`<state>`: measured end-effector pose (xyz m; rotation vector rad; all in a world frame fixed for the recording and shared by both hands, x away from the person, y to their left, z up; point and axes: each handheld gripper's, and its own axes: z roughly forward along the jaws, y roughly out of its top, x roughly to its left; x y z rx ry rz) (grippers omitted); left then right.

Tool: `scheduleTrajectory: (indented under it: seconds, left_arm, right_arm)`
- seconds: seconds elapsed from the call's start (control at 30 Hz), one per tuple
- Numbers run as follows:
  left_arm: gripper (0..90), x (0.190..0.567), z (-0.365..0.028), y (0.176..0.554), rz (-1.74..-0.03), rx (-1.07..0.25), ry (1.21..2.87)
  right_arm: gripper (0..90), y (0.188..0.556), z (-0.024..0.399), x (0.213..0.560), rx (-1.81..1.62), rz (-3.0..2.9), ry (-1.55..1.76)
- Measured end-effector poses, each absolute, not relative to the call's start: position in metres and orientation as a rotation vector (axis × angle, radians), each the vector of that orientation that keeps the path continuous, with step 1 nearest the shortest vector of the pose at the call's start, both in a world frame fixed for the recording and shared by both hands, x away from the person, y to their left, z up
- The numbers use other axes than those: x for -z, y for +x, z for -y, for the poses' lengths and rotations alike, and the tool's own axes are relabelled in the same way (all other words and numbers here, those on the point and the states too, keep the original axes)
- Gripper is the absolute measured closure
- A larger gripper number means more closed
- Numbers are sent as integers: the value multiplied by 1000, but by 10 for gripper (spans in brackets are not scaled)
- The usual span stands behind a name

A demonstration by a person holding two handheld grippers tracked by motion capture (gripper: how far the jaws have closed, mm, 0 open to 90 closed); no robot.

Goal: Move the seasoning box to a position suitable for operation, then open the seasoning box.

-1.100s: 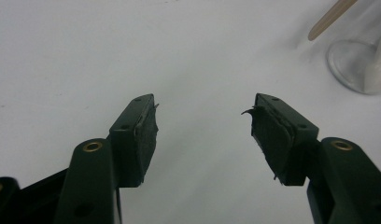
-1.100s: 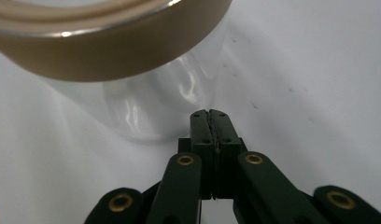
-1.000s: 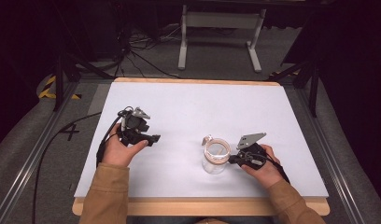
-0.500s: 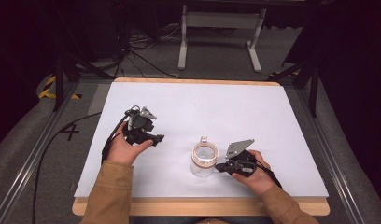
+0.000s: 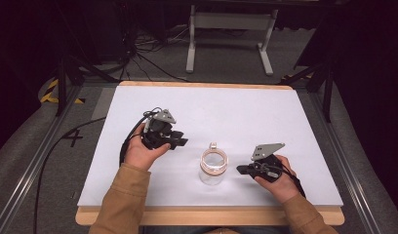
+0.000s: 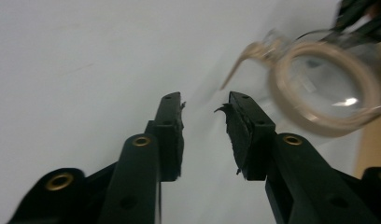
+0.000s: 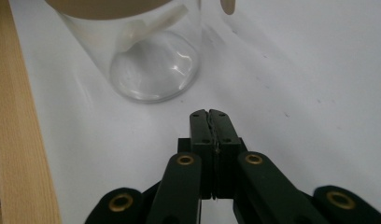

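A clear glass jar (image 5: 213,168) with a beige rim and a small clasp stands upright near the front middle of the white table top (image 5: 226,112). My left gripper (image 5: 181,142) is to its left, apart from it and pointing toward it. In the left gripper view its jaws (image 6: 205,105) stand partly apart after just closing inward, with nothing between them, and the jar (image 6: 326,93) lies ahead to the right. My right gripper (image 5: 241,169) is just right of the jar, shut and empty. The right gripper view shows its tips (image 7: 208,114) short of the jar's base (image 7: 153,70).
The wooden front edge of the table (image 5: 211,214) runs close behind the jar on the person's side. A metal stand (image 5: 231,29) and cables lie on the dark floor beyond the table. Rails run along both sides.
The jar has shifted left and slightly nearer the front edge. The right gripper followed it, then ended a little apart from it. The left gripper moved right toward the jar and its jaws narrowed.
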<state>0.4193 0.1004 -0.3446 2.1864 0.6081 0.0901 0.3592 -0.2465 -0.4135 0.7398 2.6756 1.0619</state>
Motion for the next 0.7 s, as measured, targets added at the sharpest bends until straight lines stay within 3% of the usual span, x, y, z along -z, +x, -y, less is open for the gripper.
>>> scheduleTrajectory:
  seconds: [0.2,0.5,0.7]
  left_arm:
    - [782,338,-73,420,-464,-23,2142]
    - [762,350,-55,432,-440,36,2050]
    - [811,361,-54,435,-489,48,1954]
  right_arm:
    - [900,353,259,415,-1059,-2650,782]
    - [900,343,273,416,-1063,-2614,834]
    - [900,341,274,418,-1060,-2615,837]
